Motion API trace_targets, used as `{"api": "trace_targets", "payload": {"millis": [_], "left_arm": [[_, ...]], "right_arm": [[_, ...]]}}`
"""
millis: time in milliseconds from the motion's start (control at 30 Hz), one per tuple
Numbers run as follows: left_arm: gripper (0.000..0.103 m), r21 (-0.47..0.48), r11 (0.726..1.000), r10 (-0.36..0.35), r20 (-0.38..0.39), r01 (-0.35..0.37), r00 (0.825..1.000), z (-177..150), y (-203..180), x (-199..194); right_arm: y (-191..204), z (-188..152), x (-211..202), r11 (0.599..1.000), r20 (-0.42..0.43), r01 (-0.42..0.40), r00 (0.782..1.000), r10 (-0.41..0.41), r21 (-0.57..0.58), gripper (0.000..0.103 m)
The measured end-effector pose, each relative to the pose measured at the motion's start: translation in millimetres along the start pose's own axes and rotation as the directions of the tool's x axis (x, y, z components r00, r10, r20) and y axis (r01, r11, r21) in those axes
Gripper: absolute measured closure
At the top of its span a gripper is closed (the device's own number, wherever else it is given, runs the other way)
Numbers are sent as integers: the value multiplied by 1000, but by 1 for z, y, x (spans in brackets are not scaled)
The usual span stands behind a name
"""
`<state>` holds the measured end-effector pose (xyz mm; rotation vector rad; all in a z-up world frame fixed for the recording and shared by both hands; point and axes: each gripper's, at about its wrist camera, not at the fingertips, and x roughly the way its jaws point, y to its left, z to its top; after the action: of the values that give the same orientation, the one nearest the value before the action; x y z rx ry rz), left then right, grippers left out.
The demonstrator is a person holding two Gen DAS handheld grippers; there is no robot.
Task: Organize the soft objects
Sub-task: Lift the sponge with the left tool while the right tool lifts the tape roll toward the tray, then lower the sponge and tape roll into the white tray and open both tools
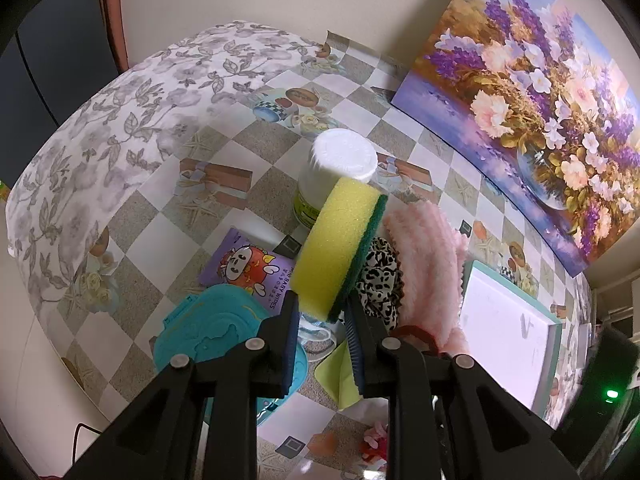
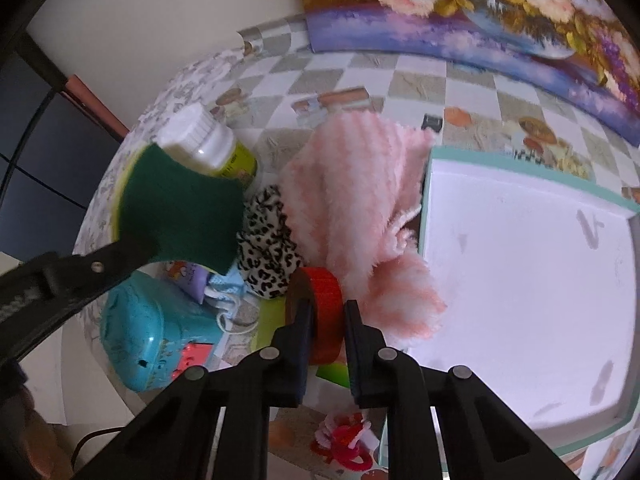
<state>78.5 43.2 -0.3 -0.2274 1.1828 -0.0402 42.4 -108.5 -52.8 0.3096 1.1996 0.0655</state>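
Observation:
My left gripper [image 1: 322,312] is shut on the lower end of a yellow sponge [image 1: 336,244] with a dark green scouring side, held up above the table. The right wrist view shows the sponge's green face [image 2: 180,204] at the left. My right gripper [image 2: 326,312] is shut on a red tape roll [image 2: 326,292] standing on edge between its pads. A fluffy pink cloth [image 2: 352,208] lies just beyond the roll, draped against the white box [image 2: 480,156]. A leopard-print scrunchie [image 2: 268,248] sits left of the cloth. In the left wrist view the cloth [image 1: 428,264] and scrunchie [image 1: 378,280] lie right of the sponge.
A white-capped bottle [image 1: 340,160] stands behind the sponge. Near the front lie a purple baby-wipes pack [image 1: 240,264], a teal plastic toy [image 1: 212,328] and a red and pink fuzzy item [image 2: 344,440]. A flower painting [image 1: 540,92] leans on the wall.

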Motion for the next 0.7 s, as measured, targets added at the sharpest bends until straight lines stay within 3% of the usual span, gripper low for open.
{"api": "trace_targets", "payload": {"millis": [400,700], "left_arm": [[79,12,1000,-28,50,28,998,2,-1,-17],[80,135,986,-115,125,98,986,-4,-46,-50]], "right_arm": [[-11,4,-63,999,154,-3,988,-4,43,87],[-73,4,-101,973,227,107,962,-153,203,87]]}}
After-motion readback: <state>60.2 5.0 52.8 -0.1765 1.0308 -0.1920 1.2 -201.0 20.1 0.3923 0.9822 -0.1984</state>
